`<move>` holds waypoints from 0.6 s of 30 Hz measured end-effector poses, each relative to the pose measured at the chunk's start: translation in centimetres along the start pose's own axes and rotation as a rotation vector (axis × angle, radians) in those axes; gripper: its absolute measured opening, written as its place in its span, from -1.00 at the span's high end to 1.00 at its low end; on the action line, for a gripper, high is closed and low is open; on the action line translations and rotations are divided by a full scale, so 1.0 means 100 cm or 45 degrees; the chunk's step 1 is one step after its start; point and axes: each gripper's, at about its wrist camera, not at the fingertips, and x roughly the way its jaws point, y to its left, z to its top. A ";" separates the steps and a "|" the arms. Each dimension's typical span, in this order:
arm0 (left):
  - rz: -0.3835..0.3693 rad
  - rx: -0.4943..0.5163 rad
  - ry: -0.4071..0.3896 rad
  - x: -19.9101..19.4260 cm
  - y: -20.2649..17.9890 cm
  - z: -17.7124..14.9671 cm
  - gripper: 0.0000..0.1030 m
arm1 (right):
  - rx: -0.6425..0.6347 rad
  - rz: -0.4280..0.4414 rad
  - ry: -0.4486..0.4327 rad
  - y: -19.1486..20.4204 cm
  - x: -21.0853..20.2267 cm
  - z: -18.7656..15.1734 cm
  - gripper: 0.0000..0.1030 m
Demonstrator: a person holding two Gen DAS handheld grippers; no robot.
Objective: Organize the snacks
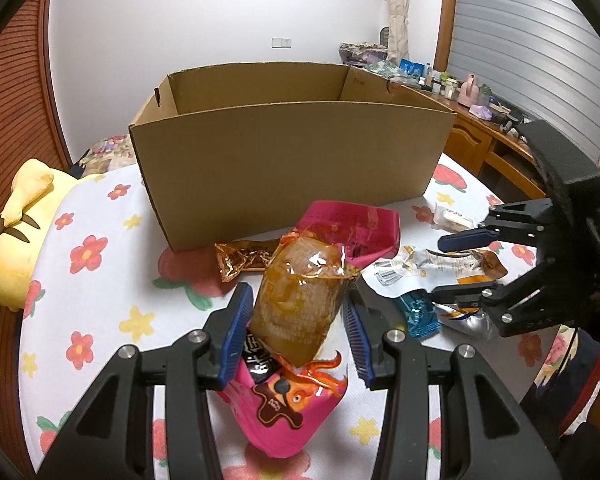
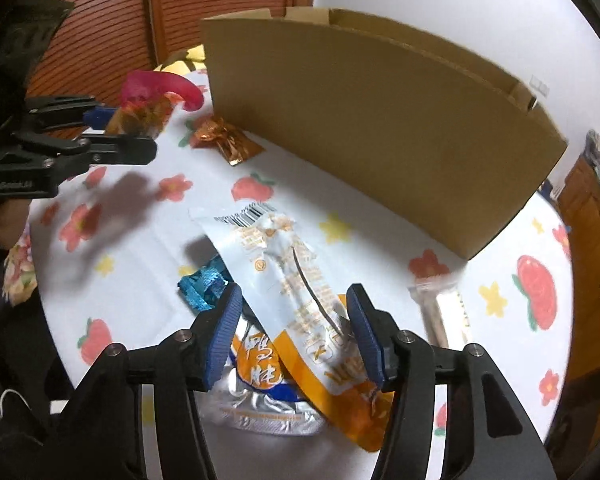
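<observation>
On my left, the left gripper has its jaws closed on a translucent brown vacuum-packed snack, held above a pink snack bag on the flower-print surface. My right gripper hangs with jaws open, straddling a white-and-orange snack pouch without pressing it. Behind both I list an open brown cardboard box.

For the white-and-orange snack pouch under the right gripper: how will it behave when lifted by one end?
The white-and-orange pouch looks thin and flat, so it will probably droop from wherever the right gripper pinches it. Its glossy film may slip between the pads. It overlaps a silver pouch and a blue wrapper, which might get dragged along.
</observation>
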 end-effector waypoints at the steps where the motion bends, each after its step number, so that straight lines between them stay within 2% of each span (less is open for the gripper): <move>1: -0.001 0.000 0.002 0.001 0.000 0.000 0.14 | 0.003 0.008 0.012 -0.002 0.004 0.001 -0.09; 4: -0.003 -0.001 0.006 0.002 -0.001 -0.002 0.14 | 0.048 0.069 0.053 -0.010 0.016 0.006 -0.22; 7: -0.002 -0.004 0.011 0.003 -0.001 -0.002 0.14 | 0.023 0.053 0.058 -0.008 0.021 0.008 -0.24; 9: 0.001 -0.010 0.015 0.005 0.000 -0.002 0.14 | 0.017 0.047 0.062 -0.007 0.020 0.009 -0.17; 10: 0.001 -0.012 0.016 0.005 0.001 -0.002 0.14 | 0.015 0.046 0.059 -0.007 0.020 0.009 -0.01; 13: -0.002 -0.011 0.019 0.006 0.000 -0.002 0.14 | 0.001 0.033 0.059 -0.004 0.017 0.009 0.26; 18: 0.000 -0.010 0.011 0.004 0.000 -0.001 0.14 | -0.008 -0.001 0.022 -0.002 0.010 0.008 0.37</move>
